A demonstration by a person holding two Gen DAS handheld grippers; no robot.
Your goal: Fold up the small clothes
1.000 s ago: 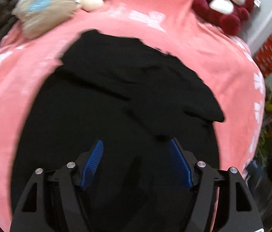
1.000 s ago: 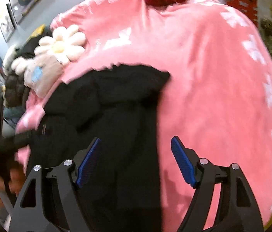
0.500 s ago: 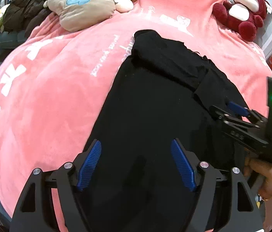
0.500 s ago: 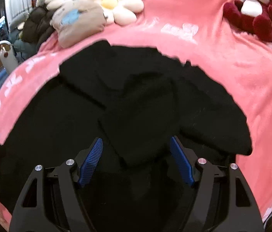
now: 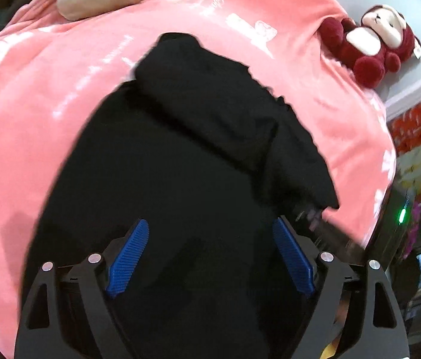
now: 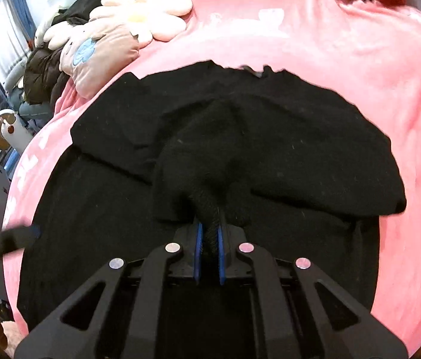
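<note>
Black garment is lying spread on pink blanket, matte, lint-flecked, its upper part folded over in 1 thick layer, edges ragged against the pink. Right gripper has just been closing and is pinching a bunched ridge of it. Left gripper, jaws just opening, is hovering wide over the cloth, gripping nothing.

Right claw pinched closed; left claw just widened.

left cam: rides the left tool, tilted down, close over the black garment
right cam: same deal, hugging that garment
shared: garment, pink blanket
</note>
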